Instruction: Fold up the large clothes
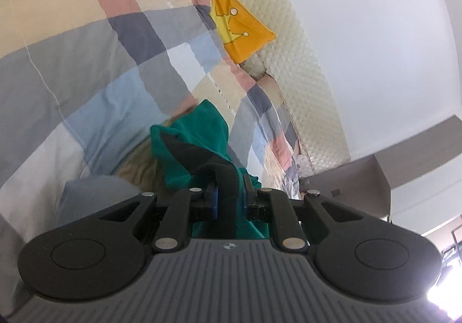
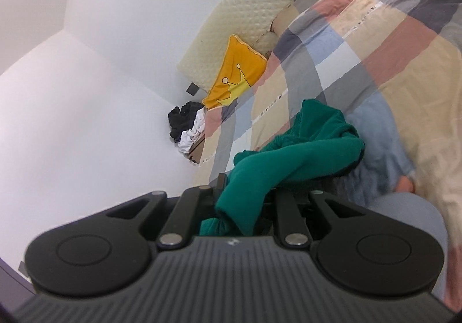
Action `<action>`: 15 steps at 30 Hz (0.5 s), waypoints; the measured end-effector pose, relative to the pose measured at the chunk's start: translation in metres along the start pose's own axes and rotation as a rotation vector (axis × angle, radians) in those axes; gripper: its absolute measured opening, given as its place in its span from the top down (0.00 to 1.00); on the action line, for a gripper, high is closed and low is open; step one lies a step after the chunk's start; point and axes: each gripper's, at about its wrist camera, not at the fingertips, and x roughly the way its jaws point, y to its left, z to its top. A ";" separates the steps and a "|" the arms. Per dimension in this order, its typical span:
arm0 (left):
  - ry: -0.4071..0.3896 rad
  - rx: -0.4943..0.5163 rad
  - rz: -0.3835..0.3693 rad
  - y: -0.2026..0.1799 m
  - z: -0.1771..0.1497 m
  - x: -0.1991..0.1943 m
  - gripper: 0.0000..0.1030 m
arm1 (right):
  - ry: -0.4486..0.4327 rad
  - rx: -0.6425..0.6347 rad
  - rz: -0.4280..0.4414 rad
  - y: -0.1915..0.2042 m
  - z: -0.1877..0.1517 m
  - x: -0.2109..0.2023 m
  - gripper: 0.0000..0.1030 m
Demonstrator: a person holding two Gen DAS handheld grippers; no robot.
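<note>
Above the checked quilt (image 1: 95, 43), a green garment (image 2: 291, 149) hangs bunched between two hand-held grippers, each clamped on a fold of it. The left gripper (image 1: 229, 193) pinches cloth that rises toward 12 o'clock in its view; the right gripper (image 2: 245, 199) bites a twisted roll running off toward 2 o'clock. Folding looks barely begun: the garment is crumpled and lifted, with no flat panel or crease showing, so spreading it out and every fold seem left to do. A yellow cushion (image 1: 239, 25) leans on the quilted headboard (image 1: 303, 63) at 1 o'clock in the left view. A black-and-white clothes pile (image 2: 187, 126) sits by the wall at 10 o'clock in the right view. The rumpled quilt, and blue-grey cloth (image 2: 398, 213) at 4 o'clock, could crowd the laying-out space.
</note>
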 end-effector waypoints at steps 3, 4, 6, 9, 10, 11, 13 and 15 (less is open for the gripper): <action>-0.003 0.029 0.004 -0.005 -0.006 0.002 0.84 | -0.001 0.001 -0.014 -0.003 0.002 -0.002 0.84; -0.010 0.027 0.004 -0.009 -0.002 0.008 0.84 | -0.003 0.002 -0.018 -0.005 0.006 0.002 0.84; -0.027 0.014 0.000 -0.021 0.011 0.026 0.84 | -0.016 0.043 -0.023 -0.014 0.019 0.020 0.84; -0.059 0.019 0.017 -0.046 0.040 0.071 0.84 | -0.044 0.141 -0.034 -0.028 0.046 0.050 0.83; -0.060 0.019 0.019 -0.052 0.049 0.085 0.84 | -0.057 0.171 -0.044 -0.033 0.054 0.060 0.83; -0.064 0.021 0.031 -0.058 0.059 0.103 0.84 | -0.067 0.198 -0.061 -0.038 0.063 0.074 0.83; -0.075 0.022 0.066 -0.069 0.076 0.137 0.84 | -0.073 0.247 -0.084 -0.049 0.080 0.101 0.83; -0.083 0.039 0.117 -0.076 0.095 0.171 0.84 | -0.070 0.293 -0.105 -0.062 0.094 0.126 0.83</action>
